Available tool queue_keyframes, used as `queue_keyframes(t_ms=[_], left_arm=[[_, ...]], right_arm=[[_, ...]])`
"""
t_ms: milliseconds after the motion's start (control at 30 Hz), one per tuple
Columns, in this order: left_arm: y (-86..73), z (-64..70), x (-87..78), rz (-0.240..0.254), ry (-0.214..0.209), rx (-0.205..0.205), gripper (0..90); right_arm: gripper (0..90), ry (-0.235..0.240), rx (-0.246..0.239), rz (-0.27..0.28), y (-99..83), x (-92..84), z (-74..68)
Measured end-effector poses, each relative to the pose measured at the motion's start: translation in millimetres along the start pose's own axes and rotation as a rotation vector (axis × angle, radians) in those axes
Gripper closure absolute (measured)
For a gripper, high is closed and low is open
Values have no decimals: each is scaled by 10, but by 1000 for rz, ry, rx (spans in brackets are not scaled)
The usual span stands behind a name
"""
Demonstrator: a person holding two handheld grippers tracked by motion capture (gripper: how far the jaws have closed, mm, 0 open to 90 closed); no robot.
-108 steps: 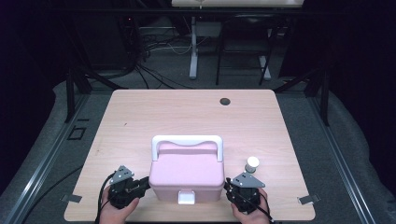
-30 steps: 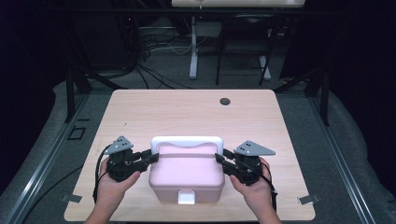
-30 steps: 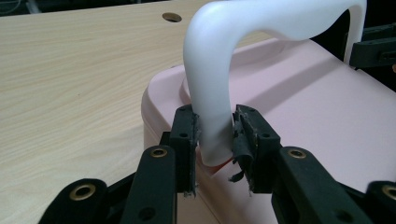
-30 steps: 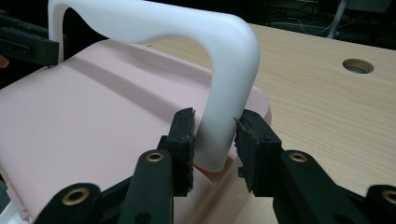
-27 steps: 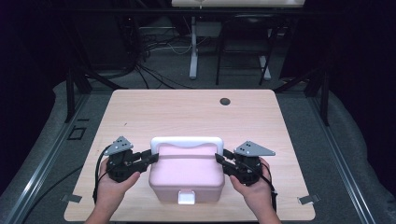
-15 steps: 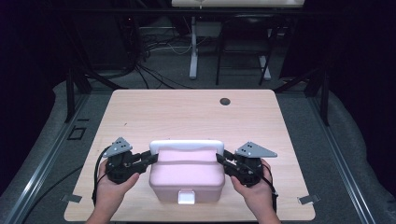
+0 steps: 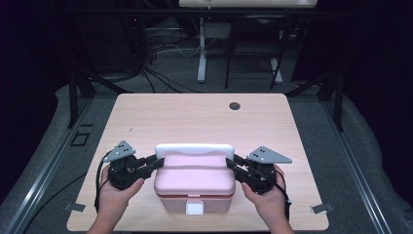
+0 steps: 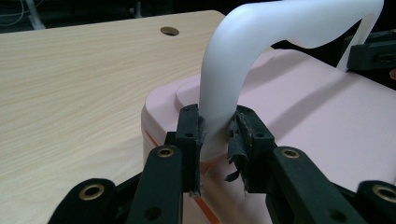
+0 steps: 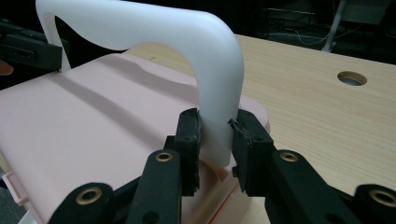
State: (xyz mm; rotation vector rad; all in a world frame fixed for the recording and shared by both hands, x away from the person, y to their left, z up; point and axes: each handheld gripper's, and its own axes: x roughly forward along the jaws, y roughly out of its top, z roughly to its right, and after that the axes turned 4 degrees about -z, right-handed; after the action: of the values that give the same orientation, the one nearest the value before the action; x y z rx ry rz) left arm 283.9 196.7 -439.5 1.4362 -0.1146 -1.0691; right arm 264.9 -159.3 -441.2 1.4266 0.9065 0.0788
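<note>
forearms [image 7: 109, 217] cut off at bottom edge, pink box [image 7: 194, 178] front base hidden below claws

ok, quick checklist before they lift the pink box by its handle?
1. left gripper clamped on the white handle, at its leg: ok.
2. right gripper clamped on the handle's other leg: ok.
3. Handle raised off the lid: ok.
4. pink box lid down: looks ok; front latch engagement: cannot tell.
5. table around the box free of clutter: ok.

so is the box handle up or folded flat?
Up. The white handle arches above the pink box lid, each end pinched by a claw: left, right.
</note>
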Motion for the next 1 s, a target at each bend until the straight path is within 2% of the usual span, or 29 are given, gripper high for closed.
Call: queue_keyframes(t_ms=[267, 467, 1000], left_arm=[[97, -15, -19, 9, 2, 2, 728], [175, -31, -28, 2, -1, 6, 728], [242, -72, -27, 3, -15, -7, 720]], right_arm=[[729, 4, 19, 18, 96, -11, 23], [729, -6, 15, 28, 154, -21, 26], [731, 10, 41, 42, 207, -41, 47]])
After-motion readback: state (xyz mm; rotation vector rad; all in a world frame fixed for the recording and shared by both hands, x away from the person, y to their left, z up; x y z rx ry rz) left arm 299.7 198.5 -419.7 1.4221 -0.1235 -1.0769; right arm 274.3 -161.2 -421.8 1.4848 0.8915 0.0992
